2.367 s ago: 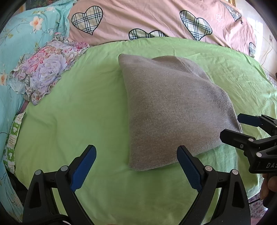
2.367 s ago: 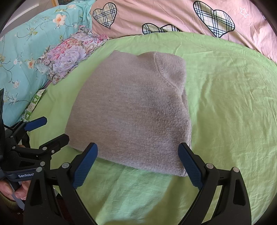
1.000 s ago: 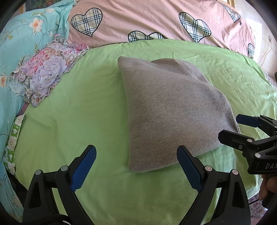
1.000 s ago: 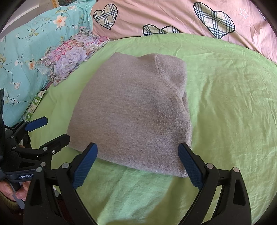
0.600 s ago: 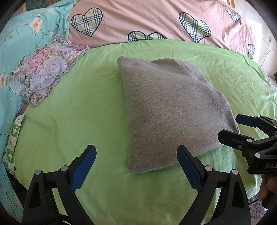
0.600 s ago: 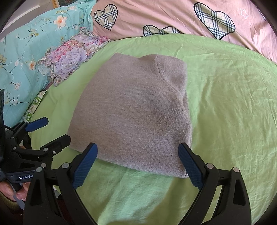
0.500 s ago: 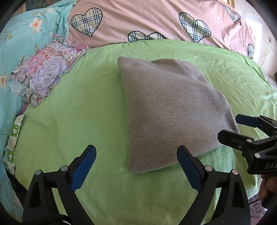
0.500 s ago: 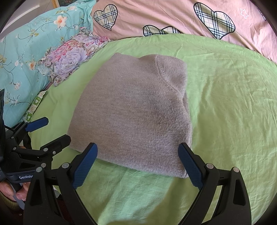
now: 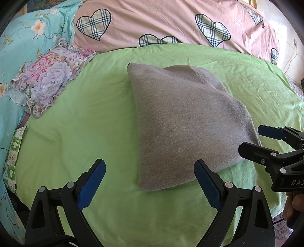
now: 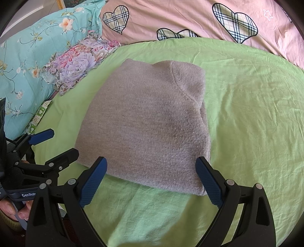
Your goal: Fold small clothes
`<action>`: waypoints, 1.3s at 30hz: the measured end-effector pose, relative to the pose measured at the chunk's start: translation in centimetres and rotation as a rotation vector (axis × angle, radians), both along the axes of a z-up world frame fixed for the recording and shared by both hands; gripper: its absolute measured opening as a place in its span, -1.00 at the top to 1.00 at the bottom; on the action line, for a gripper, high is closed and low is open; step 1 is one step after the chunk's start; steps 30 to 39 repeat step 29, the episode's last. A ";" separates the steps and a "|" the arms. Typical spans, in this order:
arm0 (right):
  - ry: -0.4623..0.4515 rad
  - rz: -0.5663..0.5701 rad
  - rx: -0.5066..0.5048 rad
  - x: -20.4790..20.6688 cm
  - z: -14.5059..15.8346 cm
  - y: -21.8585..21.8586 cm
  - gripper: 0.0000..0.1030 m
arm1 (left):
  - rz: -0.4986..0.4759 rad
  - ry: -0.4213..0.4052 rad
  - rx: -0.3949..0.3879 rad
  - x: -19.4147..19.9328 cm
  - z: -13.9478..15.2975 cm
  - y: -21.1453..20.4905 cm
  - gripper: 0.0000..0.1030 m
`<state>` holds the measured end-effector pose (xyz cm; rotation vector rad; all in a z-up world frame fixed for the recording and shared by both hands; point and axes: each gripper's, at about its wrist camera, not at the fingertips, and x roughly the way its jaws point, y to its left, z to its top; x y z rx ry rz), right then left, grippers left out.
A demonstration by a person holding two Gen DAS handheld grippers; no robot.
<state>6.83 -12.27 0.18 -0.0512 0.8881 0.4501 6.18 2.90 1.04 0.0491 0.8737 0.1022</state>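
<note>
Both claws, the left gripper (image 9: 149, 180) and right gripper (image 10: 151, 179), are hovering with jaws spread wide, clamping nothing. One folded grey knit garment (image 10: 146, 129), fuzzy and roughly square, is lying flat on the wrinkled green sheet (image 10: 256, 117) just ahead of them. One ruffled floral cushion (image 9: 49, 77) is sitting beside it.

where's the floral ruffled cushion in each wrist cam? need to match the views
Left wrist: floral ruffled cushion sits at upper left, on the edge of the green sheet, left of the grey folded garment.
Right wrist: the cushion is upper left too, closer to centre, up and left of the garment.
Shared landmark: the pink heart-print cover along the top of both.
</note>
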 end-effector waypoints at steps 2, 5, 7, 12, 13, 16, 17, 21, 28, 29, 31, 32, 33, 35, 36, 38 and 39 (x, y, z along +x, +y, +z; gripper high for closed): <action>-0.002 -0.001 0.003 0.0 0.3 0.1 -0.83 | -0.002 -0.001 -0.001 0.1 0.1 -0.1 -0.84; -0.006 -0.001 0.005 0.1 0.5 0.2 -0.83 | -0.003 -0.001 -0.002 0.1 0.2 -0.1 -0.84; -0.008 -0.002 0.006 0.2 0.6 0.1 -0.83 | -0.003 -0.001 -0.002 0.2 0.2 -0.1 -0.84; -0.010 -0.003 0.007 0.3 0.5 -0.1 -0.83 | -0.001 -0.002 -0.004 0.4 0.3 0.0 -0.83; -0.011 -0.004 0.008 0.4 0.6 0.0 -0.83 | 0.000 -0.003 -0.007 0.5 0.3 0.0 -0.84; -0.018 -0.004 0.012 0.7 1.0 -0.1 -0.83 | 0.000 -0.007 -0.011 0.9 0.5 0.2 -0.83; -0.021 -0.004 0.013 0.9 1.1 -0.1 -0.83 | 0.000 -0.015 -0.008 1.0 0.7 0.2 -0.83; -0.035 -0.006 0.018 1.6 1.8 0.0 -0.83 | 0.004 -0.032 -0.005 1.8 1.4 0.5 -0.83; -0.055 -0.007 0.017 2.9 2.6 0.1 -0.83 | 0.031 -0.068 -0.010 3.3 3.0 1.8 -0.83; -0.057 -0.008 0.020 3.1 2.6 0.1 -0.83 | 0.039 -0.067 -0.014 3.5 3.0 1.9 -0.83; -0.057 -0.008 0.020 3.1 2.6 0.1 -0.83 | 0.039 -0.067 -0.014 3.5 3.0 1.9 -0.83; -0.057 -0.008 0.020 3.1 2.6 0.1 -0.83 | 0.039 -0.067 -0.014 3.5 3.0 1.9 -0.83; -0.057 -0.008 0.020 3.1 2.6 0.1 -0.83 | 0.039 -0.067 -0.014 3.5 3.0 1.9 -0.83; -0.057 -0.008 0.020 3.1 2.6 0.1 -0.83 | 0.039 -0.067 -0.014 3.5 3.0 1.9 -0.83; -0.057 -0.008 0.020 3.1 2.6 0.1 -0.83 | 0.039 -0.067 -0.014 3.5 3.0 1.9 -0.83; -0.057 -0.008 0.020 3.1 2.6 0.1 -0.83 | 0.039 -0.067 -0.014 3.5 3.0 1.9 -0.83; -0.057 -0.008 0.020 3.1 2.6 0.1 -0.83 | 0.039 -0.067 -0.014 3.5 3.0 1.9 -0.83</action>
